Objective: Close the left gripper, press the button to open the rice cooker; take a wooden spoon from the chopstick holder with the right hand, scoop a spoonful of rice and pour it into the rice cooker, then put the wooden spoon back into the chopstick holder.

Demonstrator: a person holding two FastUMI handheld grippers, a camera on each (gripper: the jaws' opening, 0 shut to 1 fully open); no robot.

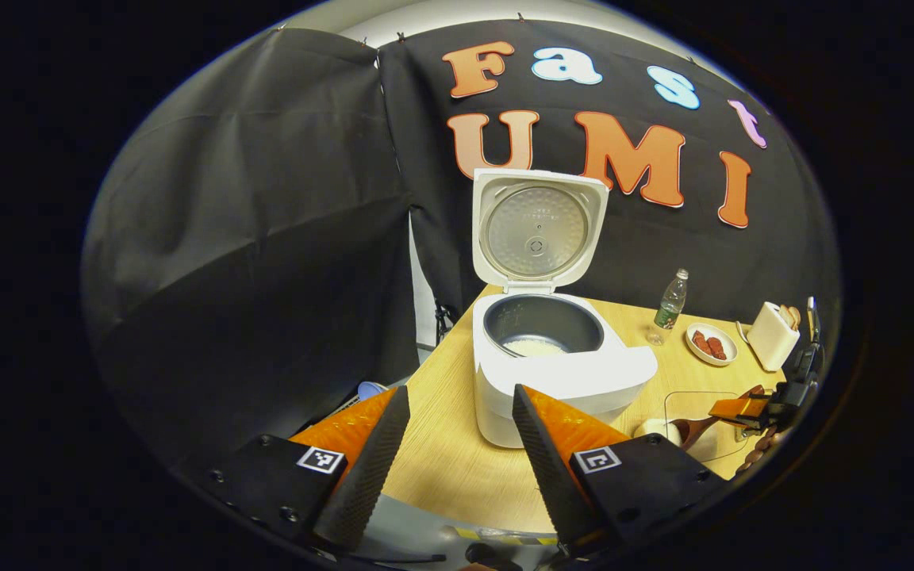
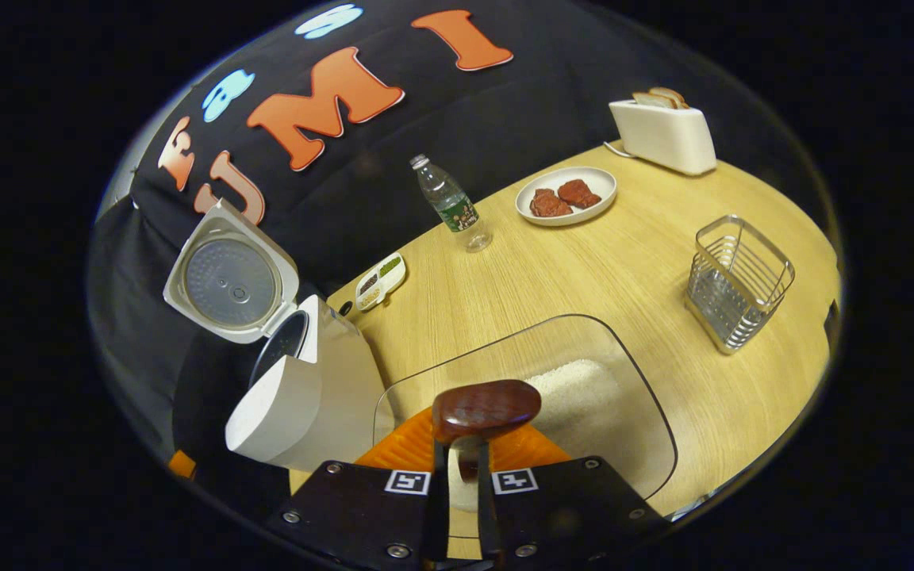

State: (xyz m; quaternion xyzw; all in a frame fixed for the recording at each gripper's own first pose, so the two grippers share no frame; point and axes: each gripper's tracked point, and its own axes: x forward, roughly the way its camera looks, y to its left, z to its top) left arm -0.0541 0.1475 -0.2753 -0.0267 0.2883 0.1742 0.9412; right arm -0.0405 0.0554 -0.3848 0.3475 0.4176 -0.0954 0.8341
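Right gripper view: rice cooker [image 2: 298, 396] at the table's [image 2: 584, 270] left edge, lid up (some rice inside); glass rice tray [image 2: 624, 412] beside it; right gripper [image 2: 462, 468] clamps the wooden spoon [image 2: 485, 408] over it. Scooping looks next. Left gripper [image 1: 457, 452] gapes wide.

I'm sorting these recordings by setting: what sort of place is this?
Most likely a mock kitchen staged in a recording booth, not a real home. A wooden table stands against draped black cloth and holds an open rice cooker, a toaster and a plate of food.
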